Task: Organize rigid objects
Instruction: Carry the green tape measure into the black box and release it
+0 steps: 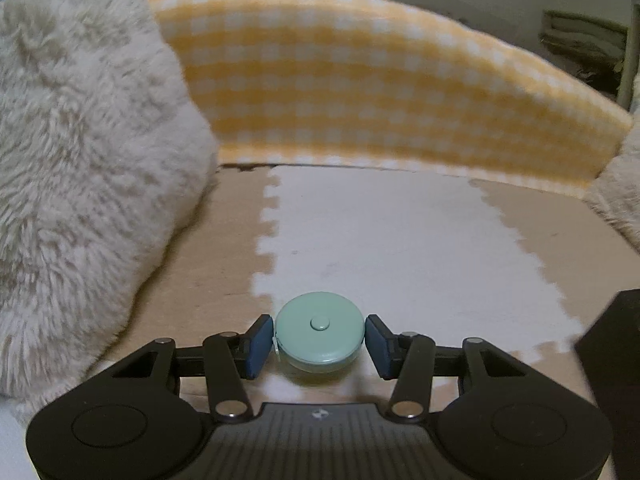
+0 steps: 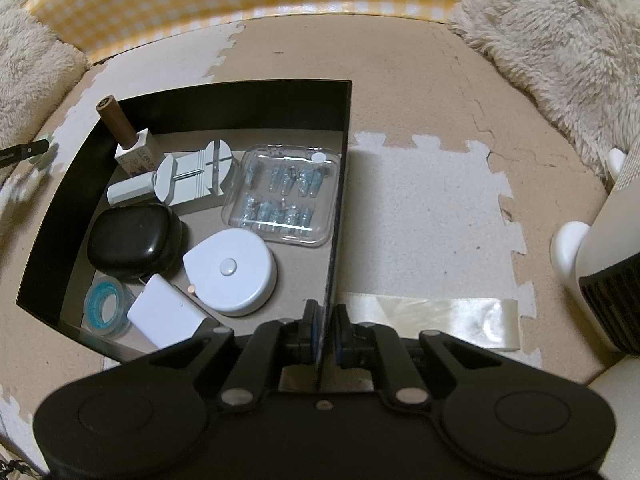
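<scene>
**Left tongs clamped on a mint tape measure, right tongs pinching the black box wall**

The left tongs (image 1: 319, 342) are closed on a round mint-green tape measure (image 1: 320, 330), one blue pad touching each side of its rim. It sits flat between them, its centre button facing up, over the white tile of a foam puzzle mat (image 1: 392, 232). A fluffy cream cushion (image 1: 80, 168) fills the left of that view, and a yellow gingham panel (image 1: 360, 92) runs across the back edge of the mat.

The right tongs (image 2: 325, 334) are pressed together on the near right-hand wall of a black open box (image 2: 240, 108); the thin wall stands upright between the two pads. Inside the box lie a white round tape measure (image 2: 232, 270), a black glossy case (image 2: 134, 240), a clear plastic case of small parts (image 2: 284, 196), a white watch-link tool (image 2: 200, 178), a small bottle with a brown cap (image 2: 128, 140), a white flat rectangular piece (image 2: 166, 316) and a roll with a blue ring (image 2: 105, 306). Just right of the box, a strip of clear tape (image 2: 436, 316) is stuck on the mat. A white appliance (image 2: 600, 248) stands at the far right edge.
</scene>
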Demonstrator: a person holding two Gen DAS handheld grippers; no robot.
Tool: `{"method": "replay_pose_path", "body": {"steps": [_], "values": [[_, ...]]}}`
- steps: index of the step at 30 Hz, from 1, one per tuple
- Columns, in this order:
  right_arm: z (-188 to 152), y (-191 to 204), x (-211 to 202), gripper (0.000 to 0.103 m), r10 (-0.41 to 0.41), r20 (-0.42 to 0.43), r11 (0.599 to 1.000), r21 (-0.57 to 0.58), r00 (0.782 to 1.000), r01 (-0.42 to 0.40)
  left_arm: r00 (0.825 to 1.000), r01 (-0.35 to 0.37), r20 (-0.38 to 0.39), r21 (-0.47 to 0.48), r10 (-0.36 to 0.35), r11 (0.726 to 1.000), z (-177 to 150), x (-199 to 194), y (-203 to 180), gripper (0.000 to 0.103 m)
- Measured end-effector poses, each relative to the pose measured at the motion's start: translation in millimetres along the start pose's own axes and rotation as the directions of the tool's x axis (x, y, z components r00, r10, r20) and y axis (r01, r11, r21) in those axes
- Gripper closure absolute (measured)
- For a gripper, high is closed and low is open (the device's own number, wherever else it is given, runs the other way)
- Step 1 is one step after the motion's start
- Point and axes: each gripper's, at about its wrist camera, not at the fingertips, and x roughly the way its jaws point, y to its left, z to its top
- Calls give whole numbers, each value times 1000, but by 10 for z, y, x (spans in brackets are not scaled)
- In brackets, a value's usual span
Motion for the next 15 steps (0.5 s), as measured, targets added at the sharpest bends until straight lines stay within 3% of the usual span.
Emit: {"method": "replay_pose_path", "body": {"steps": [8, 15], "values": [[1, -4, 1, 94, 3, -1, 1000, 3, 1000, -3, 995, 88, 56, -23, -86, 996, 93, -380, -294, 52], [15, -3, 2, 94, 4, -9, 1000, 5, 1000, -4, 978, 196, 80, -43, -193, 980, 174, -714, -613, 52]]}}
